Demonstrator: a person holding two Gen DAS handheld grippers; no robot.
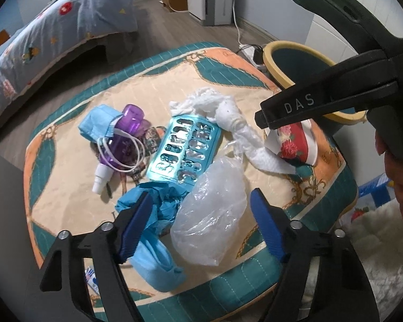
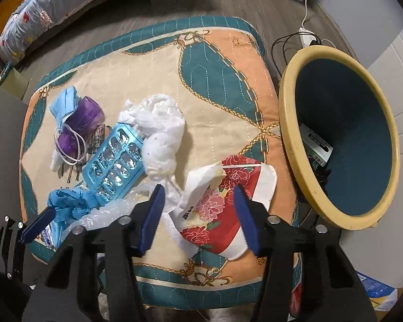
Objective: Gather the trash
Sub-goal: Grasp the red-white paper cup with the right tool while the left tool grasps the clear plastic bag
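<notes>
Two grippers straddle litter on the quilted cushion (image 2: 228,61). The left gripper (image 1: 201,220) stands partly open around the clear plastic bag (image 1: 209,214); the right gripper (image 2: 198,214), narrower and ungripped, brackets the floral packet (image 2: 223,214). Each should seat deeper before closing, then carry to the bin (image 2: 287,123) beside the cushion.

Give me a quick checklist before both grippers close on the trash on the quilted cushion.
1. Left gripper straddles the clear crumpled plastic bag: ok, the bag lies between its blue pads, though crumpled blue paper sits by the left pad.
2. Left pads pressing the bag: not ok, gaps on both sides.
3. Right gripper straddles the red floral paper wrapper: ok.
4. Right pads pressing the wrapper: cannot tell, one pad hides its edge.
5. Yellow-rimmed teal bin open and beside the cushion: ok.
6. White crumpled tissue clear of the right gripper: not ok, its tail runs under the left pad.
</notes>
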